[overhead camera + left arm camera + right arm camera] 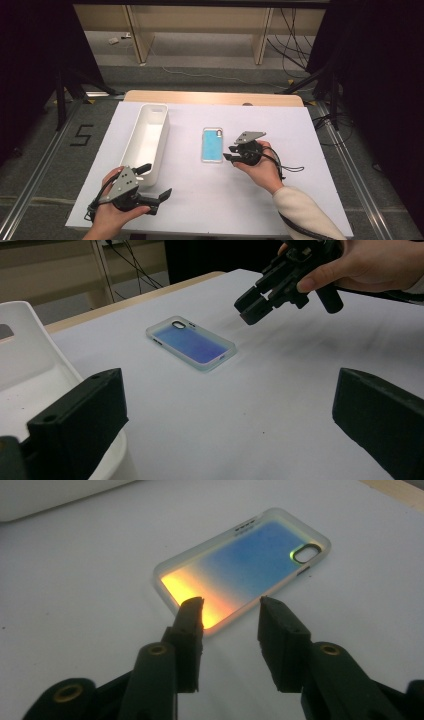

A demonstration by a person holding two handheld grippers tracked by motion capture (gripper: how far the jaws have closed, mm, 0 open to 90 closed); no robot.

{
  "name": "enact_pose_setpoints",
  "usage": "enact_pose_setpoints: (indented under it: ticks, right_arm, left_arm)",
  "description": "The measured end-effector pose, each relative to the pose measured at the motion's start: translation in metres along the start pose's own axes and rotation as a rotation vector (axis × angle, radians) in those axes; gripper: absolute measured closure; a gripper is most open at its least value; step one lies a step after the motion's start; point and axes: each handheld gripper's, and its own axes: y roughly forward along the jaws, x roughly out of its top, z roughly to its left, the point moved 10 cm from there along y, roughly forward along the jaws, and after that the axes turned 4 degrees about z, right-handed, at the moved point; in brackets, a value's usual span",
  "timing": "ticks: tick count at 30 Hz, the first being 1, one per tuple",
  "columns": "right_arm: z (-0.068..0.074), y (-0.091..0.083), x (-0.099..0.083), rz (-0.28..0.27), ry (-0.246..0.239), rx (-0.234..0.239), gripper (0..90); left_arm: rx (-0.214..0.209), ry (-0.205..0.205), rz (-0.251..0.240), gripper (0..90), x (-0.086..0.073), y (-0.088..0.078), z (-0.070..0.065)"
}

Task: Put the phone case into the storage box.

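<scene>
One phone case [212, 145] flat, camera cutout far end.

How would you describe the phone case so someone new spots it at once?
Start at the white-covered table in the high view, where a long white bin stands left of centre. To the bin's right, apart from it, the phone case lies flat, just left of the right gripper. It is the one flat thing: a blue iridescent panel, clear frosted rim, camera cutout in one corner.
</scene>
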Motion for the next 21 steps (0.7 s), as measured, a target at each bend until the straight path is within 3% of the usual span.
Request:
enact_pose_setpoints:
  ticks: [1, 4, 5, 9, 11, 12, 14, 21]
  right_arm:
    - [-0.001, 0.001, 0.001, -0.008, -0.020, -0.011, 55.8]
    - [0.004, 0.000, 0.000, 0.038, -0.049, -0.016, 53.3]
    - [0.007, -0.001, -0.001, 0.067, -0.068, 0.002, 51.8]
    - [0.015, 0.001, -0.001, 0.094, -0.106, 0.004, 52.1]
    - [0.023, 0.002, -0.002, 0.157, -0.169, 0.004, 49.3]
    - [0.023, 0.002, -0.002, 0.157, -0.169, 0.004, 49.3]
    - [0.028, 0.005, -0.003, 0.206, -0.247, 0.013, 46.5]
    - [0.037, 0.012, -0.003, 0.339, -0.366, 0.021, 43.8]
  left_arm:
    - [0.002, 0.001, 0.003, 0.4, 0.000, 0.000, 0.000]
    - [0.000, 0.002, 0.003, 0.4, 0.000, 0.000, 0.000]
    - [-0.004, 0.005, -0.001, 0.4, -0.001, -0.001, -0.001]
    - [0.000, 0.001, 0.000, 0.4, -0.001, -0.003, 0.000]
    - [-0.006, 0.003, -0.005, 0.4, -0.001, -0.004, -0.001]
    - [-0.006, 0.003, -0.005, 0.4, -0.001, -0.004, -0.001]
    - [-0.004, 0.009, -0.005, 0.4, -0.001, -0.004, -0.001]
    - [-0.003, 0.013, 0.002, 0.5, -0.002, -0.004, -0.002]
